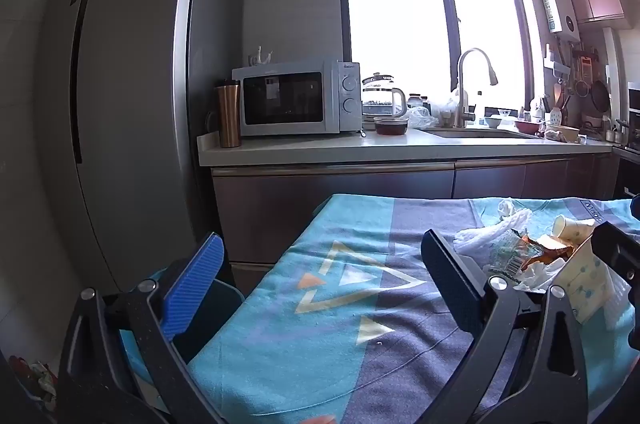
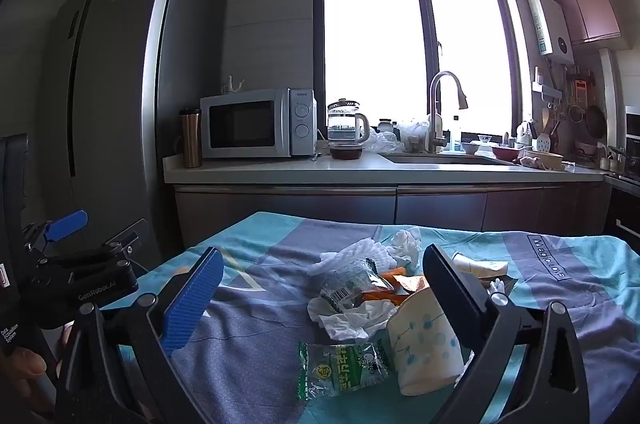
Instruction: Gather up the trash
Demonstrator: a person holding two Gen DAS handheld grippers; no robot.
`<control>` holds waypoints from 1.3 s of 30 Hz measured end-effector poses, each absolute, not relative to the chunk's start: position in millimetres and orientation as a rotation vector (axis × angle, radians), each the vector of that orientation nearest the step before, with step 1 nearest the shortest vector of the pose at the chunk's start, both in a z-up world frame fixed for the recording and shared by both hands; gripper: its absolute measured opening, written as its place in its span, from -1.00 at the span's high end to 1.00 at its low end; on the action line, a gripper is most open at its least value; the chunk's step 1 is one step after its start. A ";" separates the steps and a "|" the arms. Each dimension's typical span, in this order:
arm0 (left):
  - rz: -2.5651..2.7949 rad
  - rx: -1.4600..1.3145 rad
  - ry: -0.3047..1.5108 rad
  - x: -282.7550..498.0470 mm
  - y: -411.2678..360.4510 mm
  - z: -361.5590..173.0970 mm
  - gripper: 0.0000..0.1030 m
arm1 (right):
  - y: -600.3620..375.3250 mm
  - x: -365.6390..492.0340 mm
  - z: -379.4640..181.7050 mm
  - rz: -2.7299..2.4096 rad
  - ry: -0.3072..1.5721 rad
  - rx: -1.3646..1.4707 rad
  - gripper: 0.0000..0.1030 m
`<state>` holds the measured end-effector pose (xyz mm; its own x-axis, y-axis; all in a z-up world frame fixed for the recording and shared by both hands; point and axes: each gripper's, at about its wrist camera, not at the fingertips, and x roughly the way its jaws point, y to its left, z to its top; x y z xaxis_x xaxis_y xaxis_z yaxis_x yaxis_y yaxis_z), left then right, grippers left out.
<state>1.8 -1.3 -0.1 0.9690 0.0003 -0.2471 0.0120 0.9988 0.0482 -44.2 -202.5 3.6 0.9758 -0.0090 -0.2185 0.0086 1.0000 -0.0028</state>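
My right tool (image 2: 320, 300) is wide apart above the trash pile (image 2: 360, 288) on the table (image 2: 580, 284), gripping nothing. My left tool (image 1: 324, 276), also apart and empty, is left of the pile, over bare cloth.
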 end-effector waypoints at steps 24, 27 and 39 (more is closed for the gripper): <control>0.003 0.048 0.196 -8.8 1.5 2.6 -0.89 | -200.7 -41.8 -2.3 0.002 0.235 0.016 -0.87; 0.004 0.048 0.196 -8.8 1.1 2.5 -0.89 | -201.5 -41.7 -3.3 0.003 0.233 0.016 -0.87; 0.005 0.048 0.195 -9.3 0.3 2.5 -0.89 | -202.5 -41.6 -2.3 0.005 0.235 0.022 -0.87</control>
<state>-9.3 0.3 2.5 0.9811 0.0100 -0.1934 -0.0007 0.9989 0.0477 -41.6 -202.5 -2.3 0.9725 0.0072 -0.2329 -0.0020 0.9997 0.0225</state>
